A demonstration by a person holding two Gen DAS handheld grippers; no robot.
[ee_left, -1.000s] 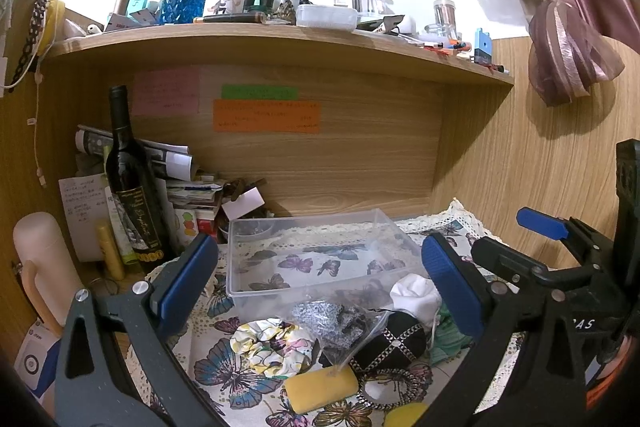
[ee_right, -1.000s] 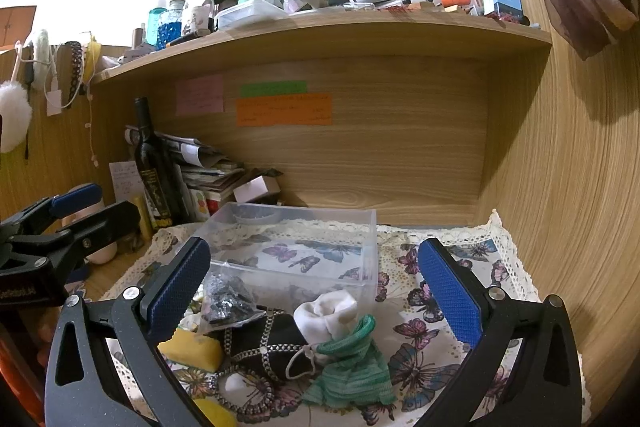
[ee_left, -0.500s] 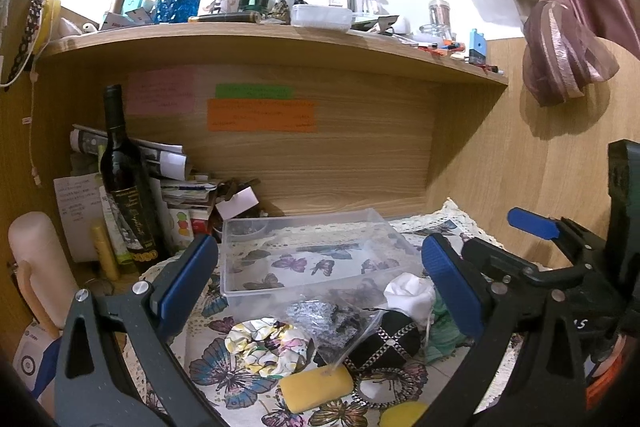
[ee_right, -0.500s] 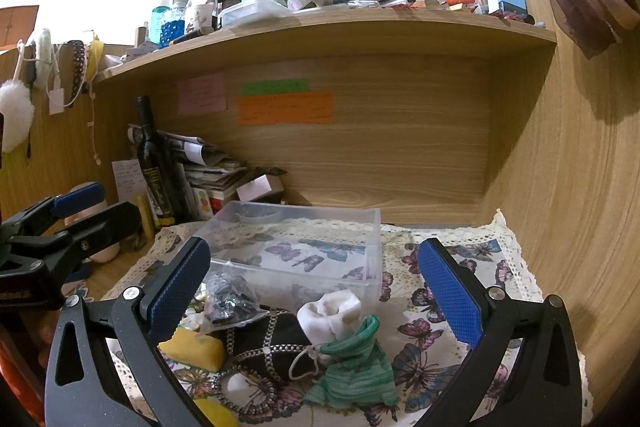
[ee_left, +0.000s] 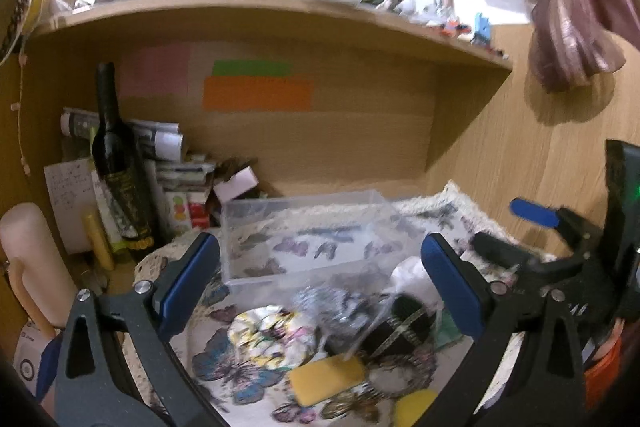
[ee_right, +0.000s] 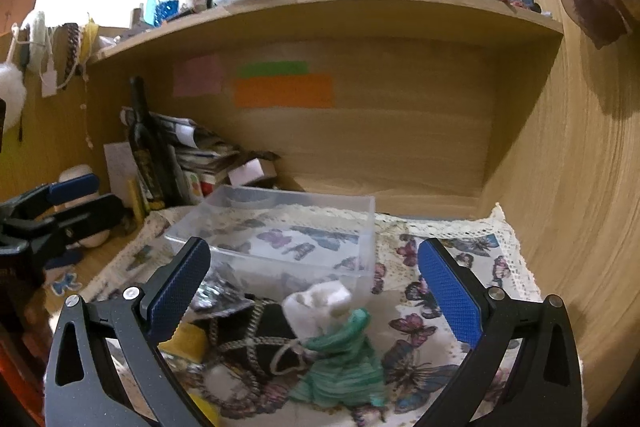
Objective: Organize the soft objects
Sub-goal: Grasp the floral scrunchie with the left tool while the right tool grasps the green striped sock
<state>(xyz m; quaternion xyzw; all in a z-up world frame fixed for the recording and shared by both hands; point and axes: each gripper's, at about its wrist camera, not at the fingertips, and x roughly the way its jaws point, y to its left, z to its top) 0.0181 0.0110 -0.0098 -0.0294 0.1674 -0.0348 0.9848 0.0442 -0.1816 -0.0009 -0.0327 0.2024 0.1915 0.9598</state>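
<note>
A clear plastic box (ee_left: 308, 227) stands on the butterfly cloth, also in the right wrist view (ee_right: 280, 231). In front of it lies a pile of soft things: a floral scrunchie (ee_left: 272, 331), a yellow sponge (ee_left: 326, 377), a black pouch with chain pattern (ee_right: 256, 331), a white cloth ball (ee_right: 316, 303), a green striped pouch (ee_right: 340, 367) and a silvery bag (ee_left: 332, 303). My left gripper (ee_left: 320, 287) is open and empty above the pile. My right gripper (ee_right: 314, 291) is open and empty, over the white ball and green pouch.
A dark wine bottle (ee_left: 118, 163) and stacked papers (ee_left: 176, 179) stand at the back left. A cluttered shelf (ee_right: 320, 7) hangs overhead. Wooden walls close the back and right. A pink cylinder (ee_left: 32, 267) stands far left. The butterfly cloth (ee_right: 460, 267) lies bare on the right.
Both grippers have shifted slightly, and the left view is now blurred by motion. Both stay open and empty. The objects have not moved.
</note>
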